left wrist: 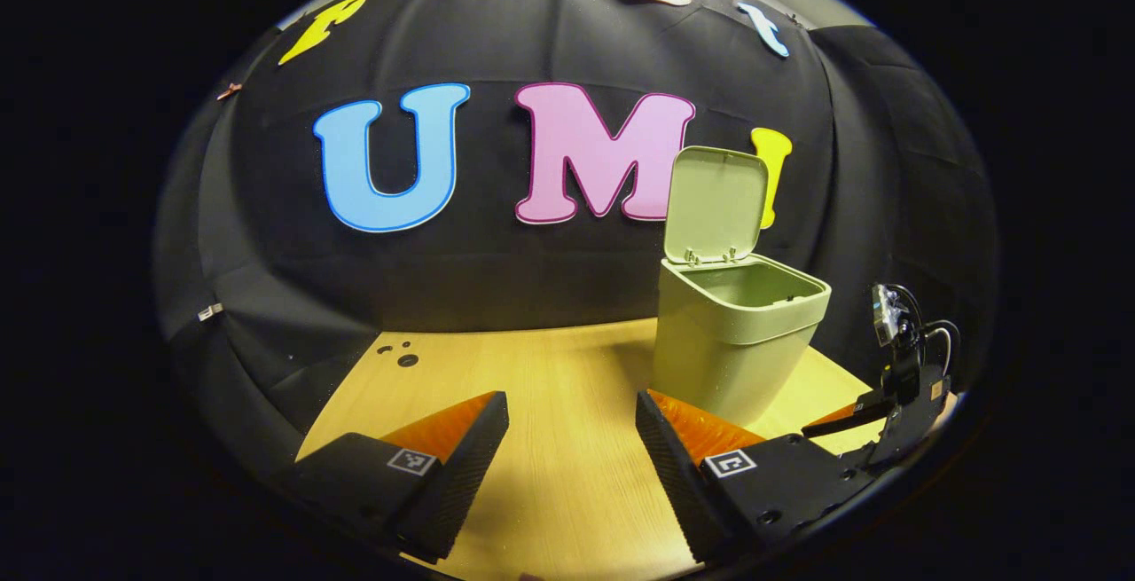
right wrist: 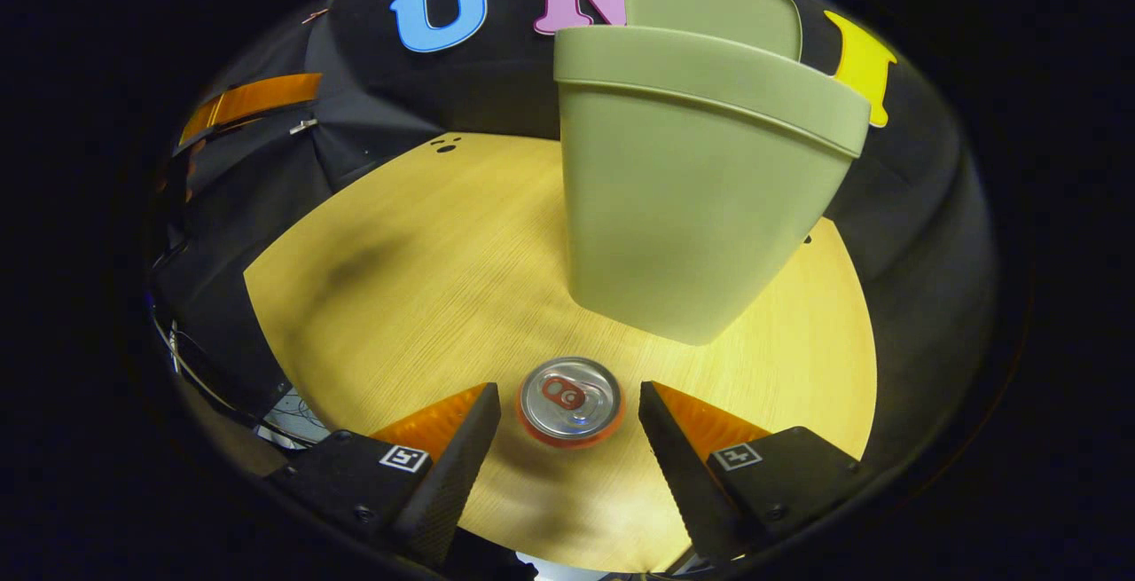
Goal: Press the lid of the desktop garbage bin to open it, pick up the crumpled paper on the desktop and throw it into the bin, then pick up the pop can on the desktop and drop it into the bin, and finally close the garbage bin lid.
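The green garbage bin (left wrist: 736, 341) stands on the wooden desktop with its lid (left wrist: 716, 204) tilted up and its mouth open. My left gripper (left wrist: 572, 426) is open over bare wood, to the left of the bin and short of it. The right gripper (left wrist: 896, 386) shows past the bin at the right edge of the left gripper view. In the right gripper view the bin (right wrist: 692, 182) looms close ahead. A pop can (right wrist: 570, 402) stands upright, seen from above, between the fingers of my open right gripper (right wrist: 567, 417); neither finger touches it.
The wooden desktop (right wrist: 417, 279) stretches to the left of the bin, with a few small dark holes (left wrist: 403, 355) near its far left corner. Black cloth walls close it in behind and at the sides. Cables (right wrist: 191, 350) hang past the desk's left edge.
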Demonstrator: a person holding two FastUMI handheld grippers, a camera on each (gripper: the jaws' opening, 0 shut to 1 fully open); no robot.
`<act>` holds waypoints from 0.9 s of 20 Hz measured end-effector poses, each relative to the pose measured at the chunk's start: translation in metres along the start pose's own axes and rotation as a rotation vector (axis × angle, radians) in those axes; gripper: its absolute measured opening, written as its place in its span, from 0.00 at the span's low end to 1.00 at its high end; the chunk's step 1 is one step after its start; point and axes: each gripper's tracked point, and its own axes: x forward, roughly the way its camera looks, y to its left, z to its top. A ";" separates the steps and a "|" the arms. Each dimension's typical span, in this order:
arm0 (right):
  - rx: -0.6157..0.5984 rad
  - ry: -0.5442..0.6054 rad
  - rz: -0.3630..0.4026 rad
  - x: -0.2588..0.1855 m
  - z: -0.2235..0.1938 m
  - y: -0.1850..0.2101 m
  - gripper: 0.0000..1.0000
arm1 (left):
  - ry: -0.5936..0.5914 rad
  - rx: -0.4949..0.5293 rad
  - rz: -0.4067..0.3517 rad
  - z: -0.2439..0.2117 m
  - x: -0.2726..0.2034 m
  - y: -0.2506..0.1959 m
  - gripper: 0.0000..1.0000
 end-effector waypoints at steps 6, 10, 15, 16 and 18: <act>0.007 0.038 0.009 0.013 -0.011 -0.001 0.99 | 0.002 -0.014 0.038 -0.003 -0.005 0.015 0.94; 0.006 0.042 -0.007 0.012 -0.014 -0.002 0.82 | 0.013 -0.021 0.049 -0.007 -0.005 0.019 0.94; 0.015 0.029 0.012 0.005 -0.010 0.001 0.82 | 0.010 -0.020 0.041 -0.006 -0.004 0.014 0.94; 0.018 0.022 0.016 0.001 -0.008 0.001 0.82 | 0.011 -0.020 0.038 -0.007 -0.004 0.013 0.94; 0.021 -0.001 0.023 -0.007 0.000 0.002 0.82 | 0.011 -0.024 0.032 -0.007 -0.003 0.011 0.94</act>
